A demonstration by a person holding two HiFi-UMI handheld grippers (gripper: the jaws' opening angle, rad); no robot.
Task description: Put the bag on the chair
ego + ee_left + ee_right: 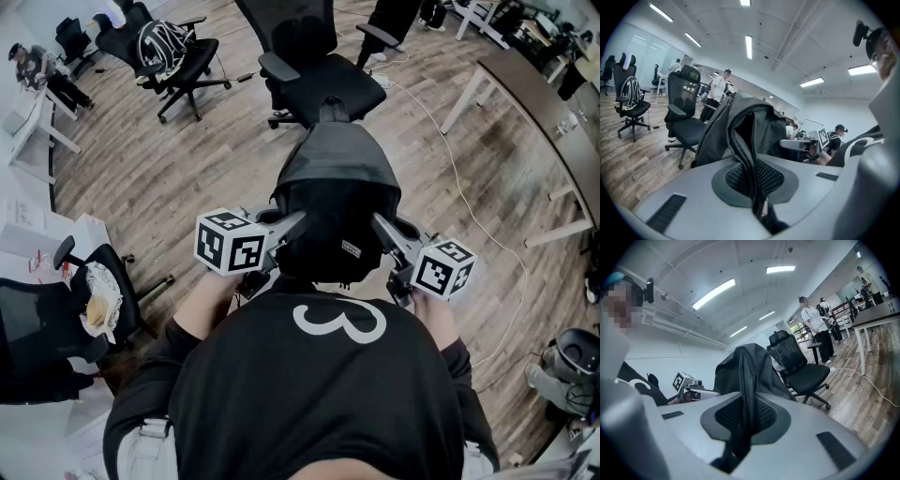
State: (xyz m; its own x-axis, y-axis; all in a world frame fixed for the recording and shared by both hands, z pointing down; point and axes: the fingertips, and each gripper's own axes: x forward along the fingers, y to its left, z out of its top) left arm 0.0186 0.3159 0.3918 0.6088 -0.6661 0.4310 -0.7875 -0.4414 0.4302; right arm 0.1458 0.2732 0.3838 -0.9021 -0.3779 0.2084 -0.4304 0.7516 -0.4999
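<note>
Open wood floor (187, 169), chair (314, 70) ahead, left tongs (292, 223), right tongs (382, 225) clamped on bag (336, 178) sides

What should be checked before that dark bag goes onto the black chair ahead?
1. The left gripper shut on the bag: ok.
2. The right gripper shut on its other side: ok.
3. The chair has a free seat: ok.
4. The chair stands straight ahead of the bag: ok.
5. The white cable beside the chair lies out of the walking path: cannot tell.
</note>
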